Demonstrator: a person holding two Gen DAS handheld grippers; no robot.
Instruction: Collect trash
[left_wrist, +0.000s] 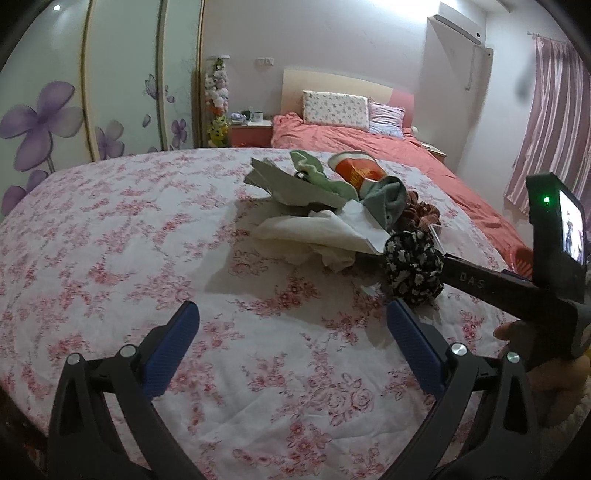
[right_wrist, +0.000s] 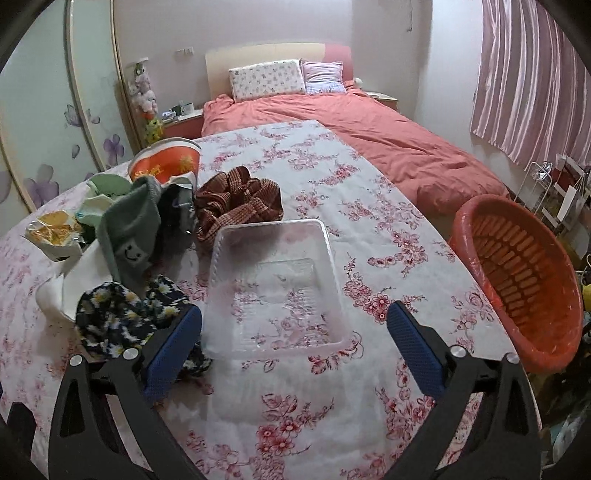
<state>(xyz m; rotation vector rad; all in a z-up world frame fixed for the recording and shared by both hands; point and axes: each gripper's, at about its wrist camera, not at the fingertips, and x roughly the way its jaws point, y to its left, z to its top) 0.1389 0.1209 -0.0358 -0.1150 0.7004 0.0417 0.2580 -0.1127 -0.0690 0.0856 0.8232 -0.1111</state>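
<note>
Jaws wide on both grippers, right gripper (right_wrist: 294, 325) straddling clear tray (right_wrist: 275, 280)

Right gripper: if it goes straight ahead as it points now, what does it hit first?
Most likely the clear plastic tray, which lies on the floral tablecloth between the open fingers of the right gripper. The black floral cloth sits by the left finger and might brush it; depth is unclear.
</note>
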